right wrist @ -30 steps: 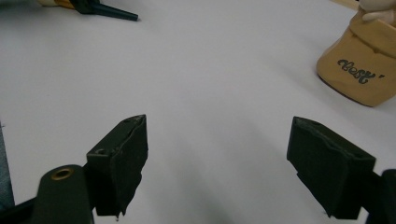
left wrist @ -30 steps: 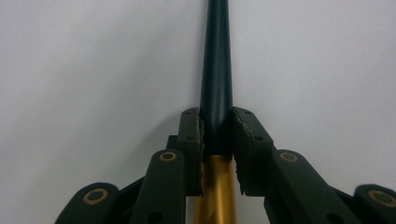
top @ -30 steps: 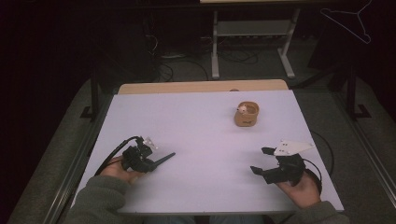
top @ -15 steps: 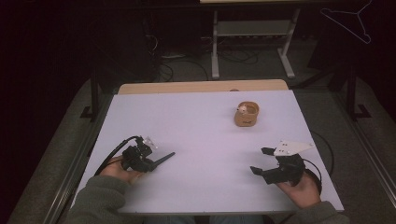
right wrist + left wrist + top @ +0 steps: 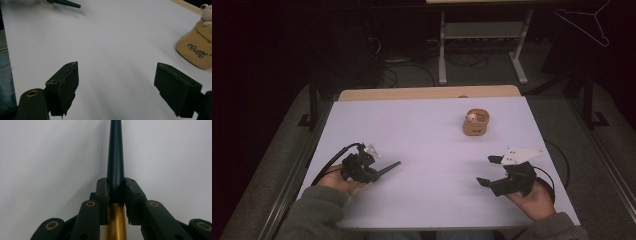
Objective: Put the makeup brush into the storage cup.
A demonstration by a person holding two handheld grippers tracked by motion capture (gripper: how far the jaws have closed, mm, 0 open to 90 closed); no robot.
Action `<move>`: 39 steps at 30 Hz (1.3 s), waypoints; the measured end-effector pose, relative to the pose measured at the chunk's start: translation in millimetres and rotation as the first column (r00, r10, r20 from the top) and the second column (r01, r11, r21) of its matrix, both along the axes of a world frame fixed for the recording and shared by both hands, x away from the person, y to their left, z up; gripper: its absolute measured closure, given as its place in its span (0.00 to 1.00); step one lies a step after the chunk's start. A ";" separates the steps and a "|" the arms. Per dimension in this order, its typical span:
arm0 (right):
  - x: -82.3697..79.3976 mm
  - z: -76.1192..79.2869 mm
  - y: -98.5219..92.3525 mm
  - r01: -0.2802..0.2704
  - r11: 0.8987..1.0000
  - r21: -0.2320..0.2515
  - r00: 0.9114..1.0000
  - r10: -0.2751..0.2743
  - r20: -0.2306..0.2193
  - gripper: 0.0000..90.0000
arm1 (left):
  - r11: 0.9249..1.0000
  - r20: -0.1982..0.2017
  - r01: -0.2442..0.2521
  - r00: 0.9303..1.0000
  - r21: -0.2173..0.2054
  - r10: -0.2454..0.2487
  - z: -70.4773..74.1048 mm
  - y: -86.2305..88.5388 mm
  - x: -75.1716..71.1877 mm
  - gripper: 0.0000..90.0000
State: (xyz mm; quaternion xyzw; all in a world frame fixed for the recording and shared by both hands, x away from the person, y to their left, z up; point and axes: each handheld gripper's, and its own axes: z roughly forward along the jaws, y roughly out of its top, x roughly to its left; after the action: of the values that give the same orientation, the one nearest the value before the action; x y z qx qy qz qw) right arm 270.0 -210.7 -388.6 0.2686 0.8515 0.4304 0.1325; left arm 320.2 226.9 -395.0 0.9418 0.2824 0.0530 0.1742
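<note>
1. The left gripper's point(image 5: 382, 169) jaws are closed on a pen point(image 5: 115, 162). The pads clamp it at the seam where its black taper meets a gold barrel, and the taper runs straight out ahead of them.
2. The right gripper's point(image 5: 490, 171) jaws stand wide apart with nothing between them, low over the bare bench point(image 5: 427, 130).
3. The pen looks light and rigid, so it should not sag or bend in the grip. Its smooth, round, glossy body is likely to roll or slip lengthwise between the pads.
4. The taper thins toward the tip, so a hold farther forward would tend to squeeze it out. The present spot, near the thicker middle, seems the safer place.
5. If the right jaws take over, they should close across the barrel beside the left pads, not on the thin tip.
6. A tan holder point(image 5: 476, 122) with a small white figure at its rim stands ahead of the right jaws, well apart from both grippers. It looks like glazed ware: stiff, heavier than the pen, breakable and easy to tip. Its wall near the base would be the steadiest place to hold.
</note>
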 end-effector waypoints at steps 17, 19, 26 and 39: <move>16.6 59.6 38.6 -0.171 0.983 -0.071 0.984 0.174 0.034 0.21 | 0.988 0.058 0.146 0.988 -0.051 -0.143 44.8 -45.8 -13.4 0.83; 18.6 65.6 46.2 -0.199 0.977 -0.083 0.979 0.202 0.037 0.22 | 0.984 0.058 0.171 0.984 -0.048 -0.168 48.9 -51.9 -14.9 0.83; 23.2 78.8 75.5 -0.298 0.946 -0.129 0.953 0.303 0.019 0.24 | 0.966 0.060 0.256 0.965 -0.041 -0.253 56.9 -77.6 -21.7 0.83; 26.6 61.2 112.6 -0.459 0.862 -0.214 0.887 0.457 -0.065 0.35 | 0.916 0.046 0.400 0.916 -0.024 -0.398 56.9 -119.1 -34.4 0.83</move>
State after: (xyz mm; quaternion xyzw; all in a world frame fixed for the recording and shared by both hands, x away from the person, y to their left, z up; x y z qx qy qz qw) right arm 296.6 -98.0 -327.4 0.0447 0.9345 0.3495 0.0508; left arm 285.8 107.7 -338.1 0.9754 0.0818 0.0307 0.2023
